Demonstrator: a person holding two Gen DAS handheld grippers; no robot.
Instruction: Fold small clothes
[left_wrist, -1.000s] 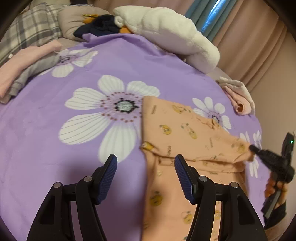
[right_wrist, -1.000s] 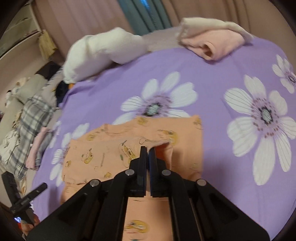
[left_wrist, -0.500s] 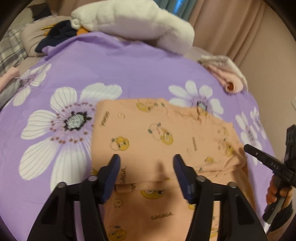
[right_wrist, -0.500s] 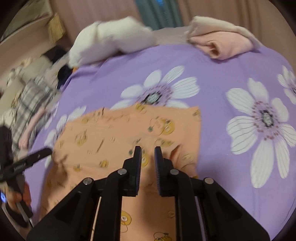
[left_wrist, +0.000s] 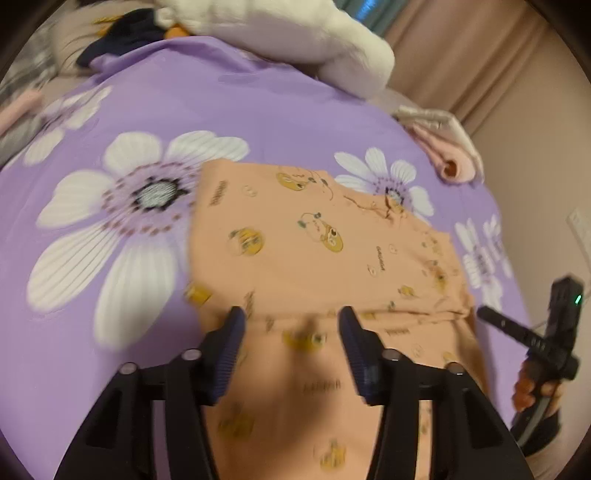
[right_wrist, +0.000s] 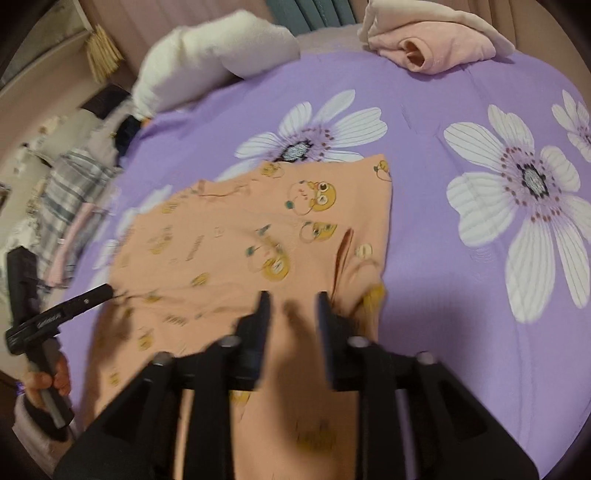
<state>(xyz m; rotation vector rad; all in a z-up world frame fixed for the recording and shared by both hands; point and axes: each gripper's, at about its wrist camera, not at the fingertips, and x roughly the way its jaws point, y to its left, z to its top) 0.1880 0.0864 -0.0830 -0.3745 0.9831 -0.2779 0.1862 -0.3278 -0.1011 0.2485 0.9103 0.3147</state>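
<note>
A small peach garment with yellow cartoon prints (left_wrist: 314, 251) lies on the purple flowered bedspread (left_wrist: 221, 110), its far part folded over the near part. My left gripper (left_wrist: 291, 317) is open and empty, hovering over the folded edge. My right gripper (right_wrist: 291, 299) is open and empty, just above the garment (right_wrist: 240, 236) near its right side. The right gripper also shows at the right edge of the left wrist view (left_wrist: 524, 336). The left gripper shows at the left edge of the right wrist view (right_wrist: 70, 306).
A folded pink garment (right_wrist: 436, 44) lies at the far edge of the bed. A white plush pillow (left_wrist: 295, 33) and dark clothes (left_wrist: 125, 37) lie at the head. Plaid and pink clothes (right_wrist: 70, 206) are piled at the left side.
My right gripper has let go of the garment and opened, leaving the fold laid down. My left gripper has moved right, over the garment's folded edge.
</note>
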